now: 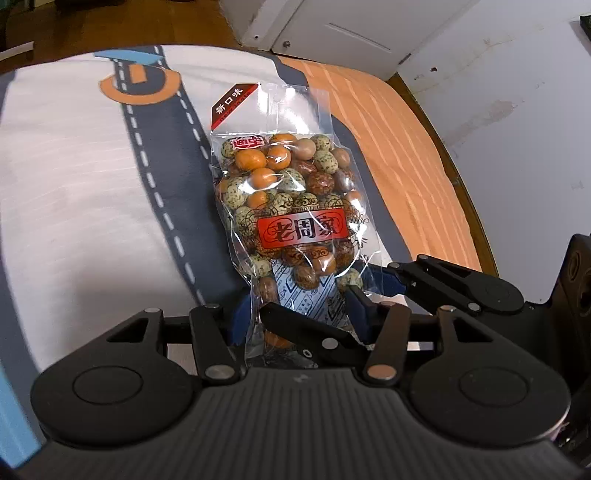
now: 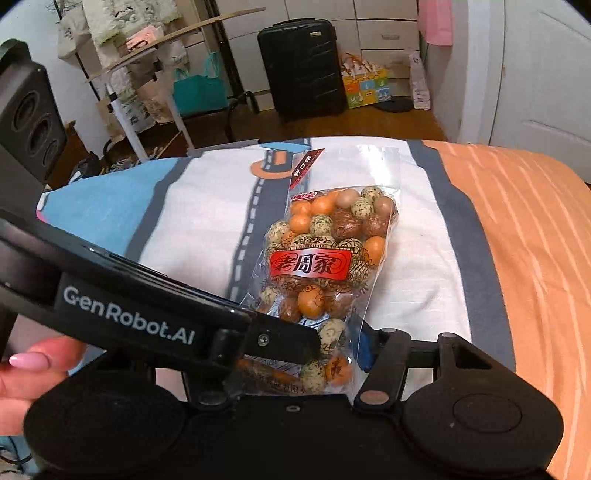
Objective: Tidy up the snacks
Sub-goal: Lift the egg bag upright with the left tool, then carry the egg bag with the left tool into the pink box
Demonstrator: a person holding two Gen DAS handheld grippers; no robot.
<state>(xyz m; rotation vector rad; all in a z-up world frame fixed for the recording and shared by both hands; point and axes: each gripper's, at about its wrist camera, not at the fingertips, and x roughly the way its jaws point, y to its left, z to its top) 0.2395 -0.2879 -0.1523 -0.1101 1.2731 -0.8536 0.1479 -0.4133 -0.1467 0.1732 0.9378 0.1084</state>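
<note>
A clear bag of mixed coated nuts [image 1: 291, 199] with a red label lies lengthwise over the bed's printed sheet. Both grippers close on its near end. In the left wrist view my left gripper [image 1: 299, 317] has blue pads on either side of the bag's bottom, and the right gripper's black finger [image 1: 306, 328] crosses in front of it. In the right wrist view the same bag [image 2: 325, 251] runs away from my right gripper [image 2: 332, 354], which grips its bottom, while the left gripper's body [image 2: 147, 317] reaches in from the left.
The bed sheet [image 1: 74, 177] is white with a grey road print and an orange striped part [image 2: 517, 229] at the right. Beyond the bed's far edge stand a black suitcase [image 2: 303, 62], a rack with bags [image 2: 147, 74] and white cabinet doors [image 1: 351, 33].
</note>
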